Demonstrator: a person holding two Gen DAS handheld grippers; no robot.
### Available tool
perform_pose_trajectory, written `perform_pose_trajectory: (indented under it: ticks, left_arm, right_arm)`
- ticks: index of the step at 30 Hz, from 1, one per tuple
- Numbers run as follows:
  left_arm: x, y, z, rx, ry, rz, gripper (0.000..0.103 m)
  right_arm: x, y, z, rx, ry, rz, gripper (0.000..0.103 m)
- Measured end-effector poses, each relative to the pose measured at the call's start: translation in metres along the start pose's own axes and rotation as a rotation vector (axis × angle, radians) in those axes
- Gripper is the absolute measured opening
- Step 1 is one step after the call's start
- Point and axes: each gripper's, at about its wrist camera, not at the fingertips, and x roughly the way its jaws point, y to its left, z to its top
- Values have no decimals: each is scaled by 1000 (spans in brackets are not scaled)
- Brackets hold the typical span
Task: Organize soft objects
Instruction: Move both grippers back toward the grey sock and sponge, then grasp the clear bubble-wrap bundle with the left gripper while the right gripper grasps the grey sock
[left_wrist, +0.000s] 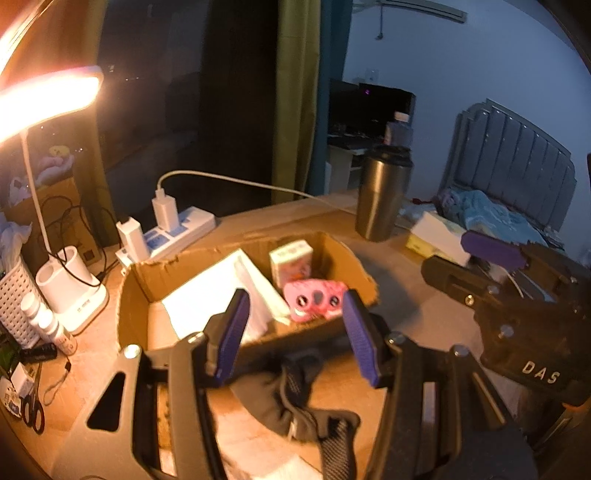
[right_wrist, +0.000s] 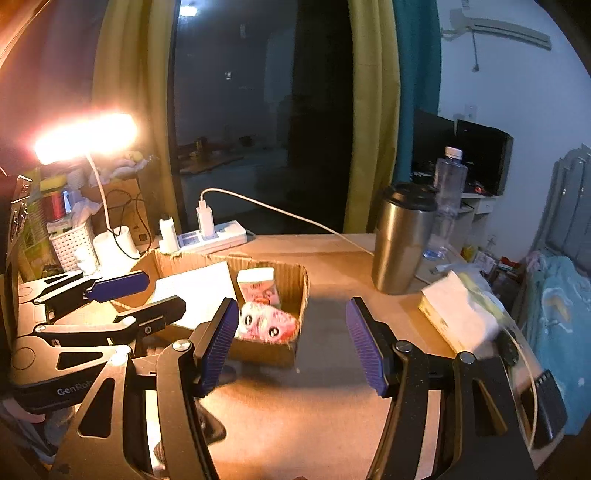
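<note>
An open cardboard box (left_wrist: 332, 247) (right_wrist: 301, 291) sits mid-table. Inside it lie a pink soft toy with dark eyes (left_wrist: 314, 299) (right_wrist: 266, 323), a pink-and-white tissue pack (left_wrist: 290, 260) (right_wrist: 258, 286) and a white sheet (left_wrist: 218, 295). My left gripper (left_wrist: 295, 332) hovers just in front of the box, open, with nothing between its purple pads. A dark cloth (left_wrist: 295, 402) lies on the table under it. My right gripper (right_wrist: 291, 347) is also open and holds nothing, right of the box's near corner. Each gripper shows in the other's view (left_wrist: 517, 295) (right_wrist: 110, 299).
A steel tumbler (right_wrist: 400, 240) and a clear bottle (right_wrist: 447, 192) stand at the back right. A tissue box (right_wrist: 458, 314) lies at the right edge. A power strip with chargers (right_wrist: 210, 236), a lit desk lamp (right_wrist: 85, 136) and a white basket (right_wrist: 72, 243) crowd the left.
</note>
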Motion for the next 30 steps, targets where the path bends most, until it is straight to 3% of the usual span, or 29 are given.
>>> perform_pose_trajectory:
  ticks: [15, 30]
  left_arm:
    - [-23, -15, -54, 18, 55, -35, 54]
    - [-41, 25, -96, -50, 66, 36, 54]
  right_arm:
    - [-28, 13, -54, 22, 61, -31, 64]
    - [-3, 52, -76, -4, 150, 7, 64]
